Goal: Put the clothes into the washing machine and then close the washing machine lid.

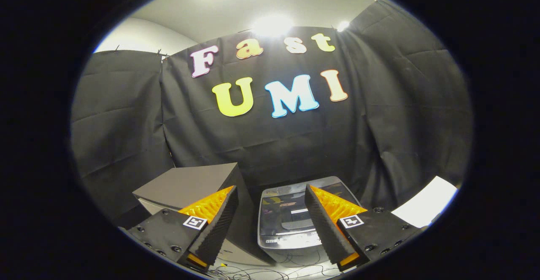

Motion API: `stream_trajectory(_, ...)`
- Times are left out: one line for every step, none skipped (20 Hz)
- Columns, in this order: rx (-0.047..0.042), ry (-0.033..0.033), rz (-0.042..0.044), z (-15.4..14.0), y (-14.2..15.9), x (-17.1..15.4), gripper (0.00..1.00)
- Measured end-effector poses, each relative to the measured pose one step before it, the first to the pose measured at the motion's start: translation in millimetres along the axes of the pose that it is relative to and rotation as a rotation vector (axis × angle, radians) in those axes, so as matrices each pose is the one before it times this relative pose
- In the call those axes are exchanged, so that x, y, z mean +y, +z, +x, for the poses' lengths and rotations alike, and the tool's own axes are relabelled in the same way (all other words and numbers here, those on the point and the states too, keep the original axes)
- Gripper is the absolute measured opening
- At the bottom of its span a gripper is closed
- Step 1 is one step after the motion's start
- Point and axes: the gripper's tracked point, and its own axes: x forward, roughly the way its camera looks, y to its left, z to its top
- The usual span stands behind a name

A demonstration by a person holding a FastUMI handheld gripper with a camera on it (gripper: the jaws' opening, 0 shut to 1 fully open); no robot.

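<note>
Black cloth wall fills the backdrop. Below it, a grey box [192, 185] sits beyond the left finger, and right beside it stands the washing machine [291, 223], its dark glossy lid [287, 210] looking shut, lying dead ahead and below, between the fingers. The gripper [271, 200] hovers with jaws spread wide, nothing in them. No clothes in sight here; loose cables [270, 271] trail on the surface underneath.

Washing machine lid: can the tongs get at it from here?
Probably yes. The tongs are open, holding nothing, and the washing machine lid lies just ahead between the fingers with nothing in the way.
</note>
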Motion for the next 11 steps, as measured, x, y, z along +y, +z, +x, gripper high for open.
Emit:
stream_trajectory(-0.00243,-0.00372,-0.02278,-9.65,-5.34,0.8,0.98)
stream_trajectory(-0.01114,-0.01528,-0.02689,-6.2,-1.44,-0.02,0.98)
stream_trajectory(-0.00249,-0.00575,-0.02443,-6.55,-2.21,-2.93,0.98)
stream_trajectory(0.00304,-0.00178,-0.01111,-5.6,-3.05,1.16,0.98)
stream_trajectory(-0.00048,0.01125,-0.00527,-4.08,-2.06,4.04,0.98)
stream_trajectory(0.00947,0.01214,-0.00012,-3.77,-2.11,3.04,0.98)
stream_trajectory(-0.00779,0.0104,-0.01117,-4.43,0.05,1.48,0.98)
stream_trajectory(-0.01771,-0.00538,-0.02148,-3.15,4.26,-2.59,0.98)
stream_trajectory(-0.01722,-0.00275,-0.01905,-3.96,4.76,-3.6,0.98)
stream_trajectory(-0.00273,0.00768,-0.01179,-2.6,-0.05,-0.36,0.98)
stream_trajectory(0.00078,0.00574,-0.00355,-1.36,-2.74,1.82,0.98)
